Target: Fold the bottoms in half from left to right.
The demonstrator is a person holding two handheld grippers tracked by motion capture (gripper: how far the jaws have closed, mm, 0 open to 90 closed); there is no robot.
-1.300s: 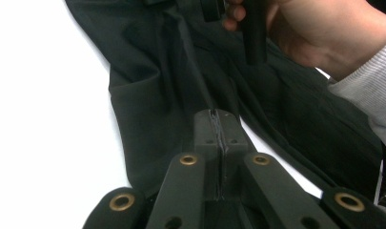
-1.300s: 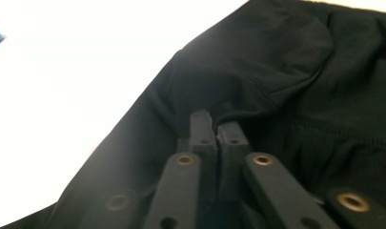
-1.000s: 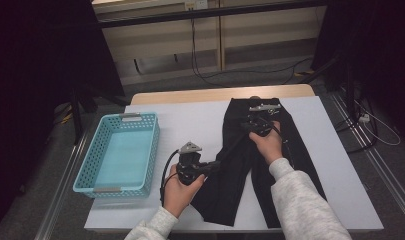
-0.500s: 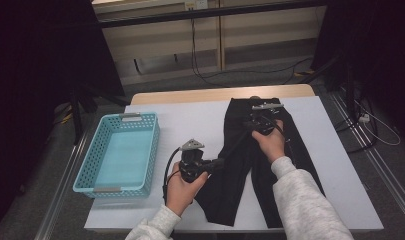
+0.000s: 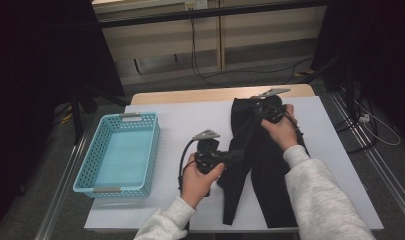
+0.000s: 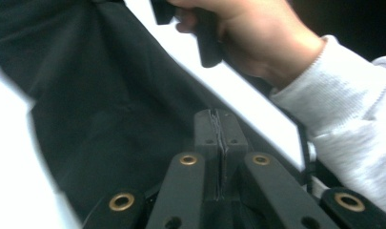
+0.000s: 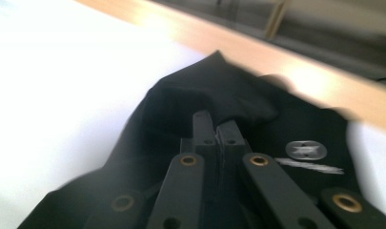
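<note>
Both forearms enter from the bottom of the high view, each in a light grey sleeve. The left hand (image 5: 200, 177) grips the left gripper (image 5: 229, 157) near the table's middle, with the gripper pointing level toward the person's right. The right arm extends farther forward; the right hand (image 5: 280, 131) grips the right gripper (image 5: 259, 111) near the far edge, with the gripper angled toward the person's left. On each gripper the two black jaws are pressed together, with dark fabric pinched between the fingertips. A black cable loops below the left hand.
</note>
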